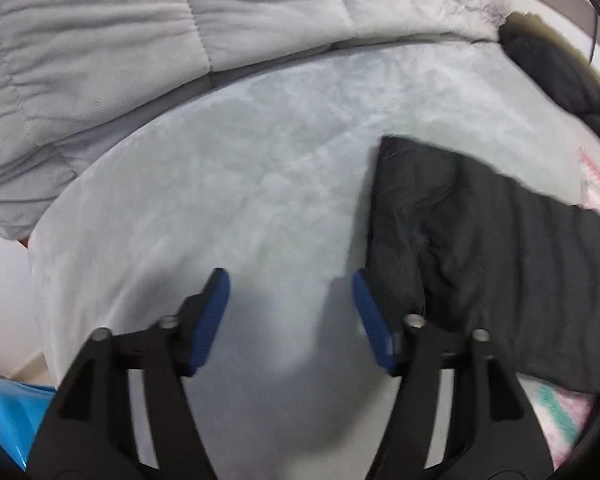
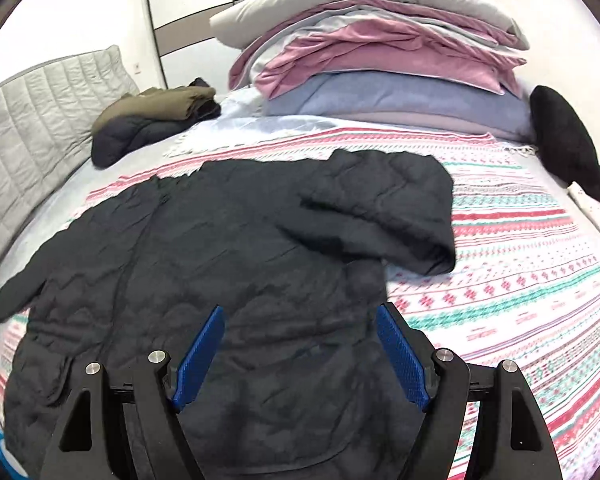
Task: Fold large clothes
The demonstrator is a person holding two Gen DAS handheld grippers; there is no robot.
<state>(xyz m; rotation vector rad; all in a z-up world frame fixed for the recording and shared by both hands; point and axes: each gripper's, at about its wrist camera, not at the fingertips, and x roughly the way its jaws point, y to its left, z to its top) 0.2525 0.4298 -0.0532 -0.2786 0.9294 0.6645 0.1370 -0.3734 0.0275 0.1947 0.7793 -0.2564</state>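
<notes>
Dark quilted jacket (image 2: pixel 228 248) spread flat on bed, both grippers released, nothing held.

Right wrist view: jacket fills centre and lower left, lying on the striped pink-teal-white patterned blanket (image 2: pixel 520 272); one sleeve is folded across toward centre right. Right gripper (image 2: pixel 300 316), blue-padded black fingers spread wide, hovers over the jacket's lower part. Upper centre: stack of folded grey, pink and blue bedding (image 2: pixel 380 52). Upper left: olive and dark bundled clothes (image 2: pixel 148 120) beside the grey quilted headboard (image 2: pixel 32 120). Black plush item (image 2: pixel 568 144) at right edge. Left wrist view: left gripper (image 1: pixel 290 280) spread wide above the pale grey fleece sheet (image 1: pixel 220 184), its right finger just beside the jacket edge at centre right.
</notes>
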